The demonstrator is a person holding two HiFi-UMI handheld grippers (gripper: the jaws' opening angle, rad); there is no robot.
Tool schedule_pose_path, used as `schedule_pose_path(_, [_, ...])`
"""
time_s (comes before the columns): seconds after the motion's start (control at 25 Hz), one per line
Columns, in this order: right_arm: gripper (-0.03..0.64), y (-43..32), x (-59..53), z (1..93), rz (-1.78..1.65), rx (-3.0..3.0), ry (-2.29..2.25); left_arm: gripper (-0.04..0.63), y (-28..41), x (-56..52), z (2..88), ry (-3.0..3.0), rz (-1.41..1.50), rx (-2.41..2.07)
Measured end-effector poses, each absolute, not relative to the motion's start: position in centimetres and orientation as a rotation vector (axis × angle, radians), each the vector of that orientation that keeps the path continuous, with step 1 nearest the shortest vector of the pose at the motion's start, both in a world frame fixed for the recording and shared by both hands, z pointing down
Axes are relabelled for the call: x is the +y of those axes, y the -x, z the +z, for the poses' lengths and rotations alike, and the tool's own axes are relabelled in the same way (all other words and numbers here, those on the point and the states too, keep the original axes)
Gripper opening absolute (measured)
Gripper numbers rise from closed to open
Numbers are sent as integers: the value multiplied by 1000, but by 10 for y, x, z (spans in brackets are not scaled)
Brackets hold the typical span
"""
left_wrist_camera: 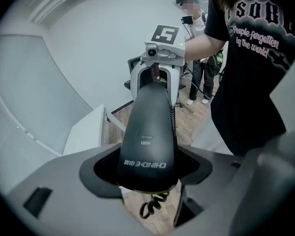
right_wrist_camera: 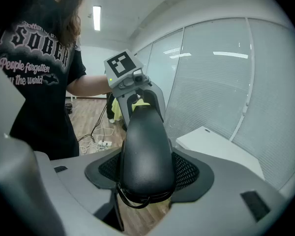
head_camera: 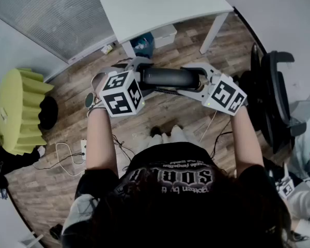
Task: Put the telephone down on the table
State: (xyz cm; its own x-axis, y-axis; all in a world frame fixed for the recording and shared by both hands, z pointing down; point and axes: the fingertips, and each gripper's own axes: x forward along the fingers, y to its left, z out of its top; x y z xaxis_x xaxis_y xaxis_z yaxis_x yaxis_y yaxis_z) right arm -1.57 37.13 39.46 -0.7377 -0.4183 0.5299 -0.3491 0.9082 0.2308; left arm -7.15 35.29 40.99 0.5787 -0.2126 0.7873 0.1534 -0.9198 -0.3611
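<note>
Handset (left_wrist_camera: 146,132) lettering, left gripper view only

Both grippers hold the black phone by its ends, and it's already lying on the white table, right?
Not quite. The telephone isn't on the white table; it's held in the air over the wooden floor, as the head view shows. The left gripper and right gripper do hold its ends.

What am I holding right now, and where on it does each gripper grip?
A black telephone handset, held in the air between both grippers: the left gripper clamps one end, the right gripper the opposite end.
</note>
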Motion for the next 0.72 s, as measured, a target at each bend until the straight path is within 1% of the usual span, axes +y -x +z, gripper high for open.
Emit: schedule_pose_path(0.72, [284, 22, 353, 400, -142, -2471, -554, 301, 78, 334, 415, 2421, -1276, 38])
